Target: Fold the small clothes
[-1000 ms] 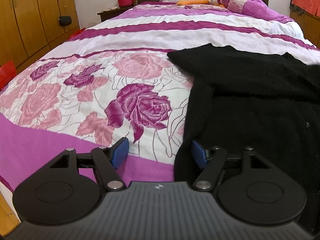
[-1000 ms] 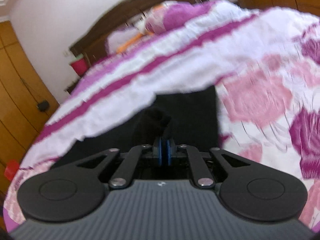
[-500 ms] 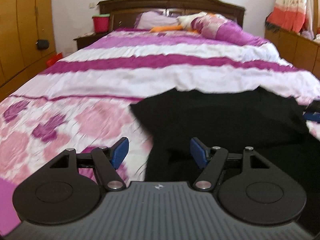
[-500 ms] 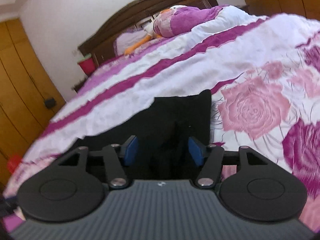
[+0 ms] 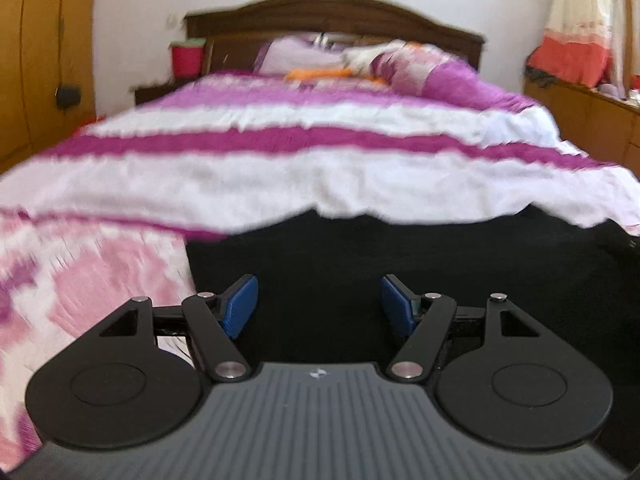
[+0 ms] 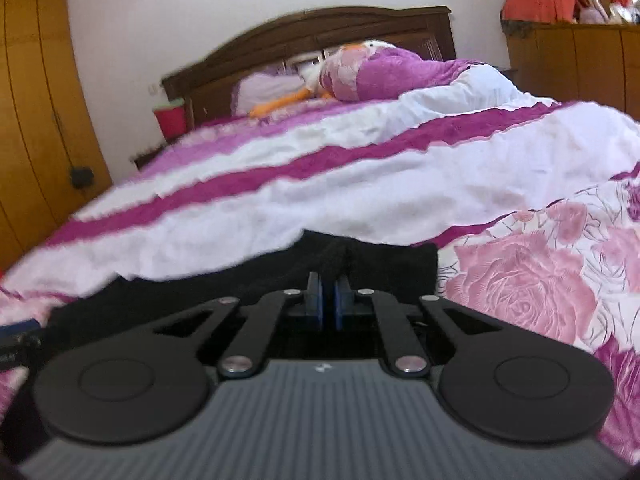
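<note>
Black knit fabric, the garment (image 5: 420, 264) to be folded, lies spread flat on the flowered end of the bedspread (image 5: 280, 176), near the foot edge of the bed and below its white and purple stripes. It lies there, by judgement, because the broad soft top of the bed gives room to lay it out and turn its edges over.

Left gripper (image 5: 318, 306): the blue pads (image 5: 240, 306) stand wide apart, with the garment lying under and between them near its left edge. Neither pad presses on cloth, so nothing is held. The spread stance suggests a hand ready to take the fabric.

Right gripper (image 6: 327, 300): the pads (image 6: 314, 300) have just closed and now stand pressed almost together. A raised ridge of the black fabric (image 6: 340, 256) sits right at their tips, near the garment's right-hand corner and just beside the rose print. The narrow gap is too dark to show whether cloth is pinched there, so a grip cannot be confirmed.

Background: wooden headboard (image 6: 320, 36), pillows (image 6: 384, 72), a red pot (image 5: 187, 56) on the bedside stand, and wardrobe doors (image 6: 36, 120), all well apart from the garment.
</note>
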Action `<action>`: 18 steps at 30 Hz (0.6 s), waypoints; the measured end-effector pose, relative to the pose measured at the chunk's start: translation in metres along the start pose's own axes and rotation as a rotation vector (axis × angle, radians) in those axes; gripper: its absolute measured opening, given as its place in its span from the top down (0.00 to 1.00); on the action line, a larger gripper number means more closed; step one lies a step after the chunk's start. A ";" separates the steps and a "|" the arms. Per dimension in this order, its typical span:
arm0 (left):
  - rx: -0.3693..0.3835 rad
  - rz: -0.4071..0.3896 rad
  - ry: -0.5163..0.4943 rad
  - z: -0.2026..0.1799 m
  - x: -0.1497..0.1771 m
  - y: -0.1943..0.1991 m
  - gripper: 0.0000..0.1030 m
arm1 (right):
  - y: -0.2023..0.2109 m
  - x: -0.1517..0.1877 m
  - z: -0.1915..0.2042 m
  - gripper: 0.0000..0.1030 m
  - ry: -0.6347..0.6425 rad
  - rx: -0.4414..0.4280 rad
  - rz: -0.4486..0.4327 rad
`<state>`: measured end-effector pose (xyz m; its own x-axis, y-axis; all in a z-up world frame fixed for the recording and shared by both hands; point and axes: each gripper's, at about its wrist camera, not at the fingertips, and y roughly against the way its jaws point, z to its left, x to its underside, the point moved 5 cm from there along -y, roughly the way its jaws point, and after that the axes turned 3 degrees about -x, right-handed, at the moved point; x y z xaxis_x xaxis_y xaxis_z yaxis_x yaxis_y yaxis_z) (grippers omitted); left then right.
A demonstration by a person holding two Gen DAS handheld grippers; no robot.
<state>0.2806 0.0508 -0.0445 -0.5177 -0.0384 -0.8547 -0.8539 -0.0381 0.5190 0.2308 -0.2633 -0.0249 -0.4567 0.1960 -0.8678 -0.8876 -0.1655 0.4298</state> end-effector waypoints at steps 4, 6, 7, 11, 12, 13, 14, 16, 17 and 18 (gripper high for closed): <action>-0.031 -0.004 0.003 0.003 0.013 -0.021 0.29 | -0.027 0.023 -0.008 0.91 0.053 0.054 0.073; -0.025 0.001 0.019 0.006 0.013 -0.025 0.29 | -0.033 0.028 -0.014 0.91 0.030 0.046 0.078; -0.020 0.005 0.028 0.007 0.014 -0.027 0.29 | -0.034 0.027 -0.015 0.91 0.022 0.042 0.078; -0.018 0.008 0.036 0.009 0.016 -0.029 0.28 | -0.035 0.029 -0.019 0.92 -0.005 0.023 0.078; -0.021 0.009 0.032 0.009 0.016 -0.029 0.28 | -0.035 0.028 -0.020 0.91 -0.017 0.017 0.079; -0.022 0.012 0.028 0.009 0.015 -0.028 0.28 | -0.034 0.028 -0.020 0.91 -0.023 0.013 0.079; -0.023 0.016 0.025 0.010 0.014 -0.026 0.28 | -0.033 0.028 -0.020 0.90 -0.028 0.009 0.078; -0.018 0.026 0.012 0.010 0.012 -0.016 0.28 | -0.028 0.025 -0.019 0.84 -0.036 0.005 0.077; -0.015 0.030 0.004 0.010 0.012 -0.011 0.28 | -0.022 0.024 -0.018 0.82 -0.045 0.004 0.080; -0.012 0.033 -0.007 0.011 0.013 -0.004 0.28 | -0.016 0.023 -0.018 0.76 -0.062 -0.003 0.086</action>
<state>0.2773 0.0613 -0.0576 -0.5461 -0.0331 -0.8371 -0.8356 -0.0490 0.5471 0.2355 -0.2731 -0.0564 -0.5344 0.2406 -0.8103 -0.8447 -0.1874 0.5014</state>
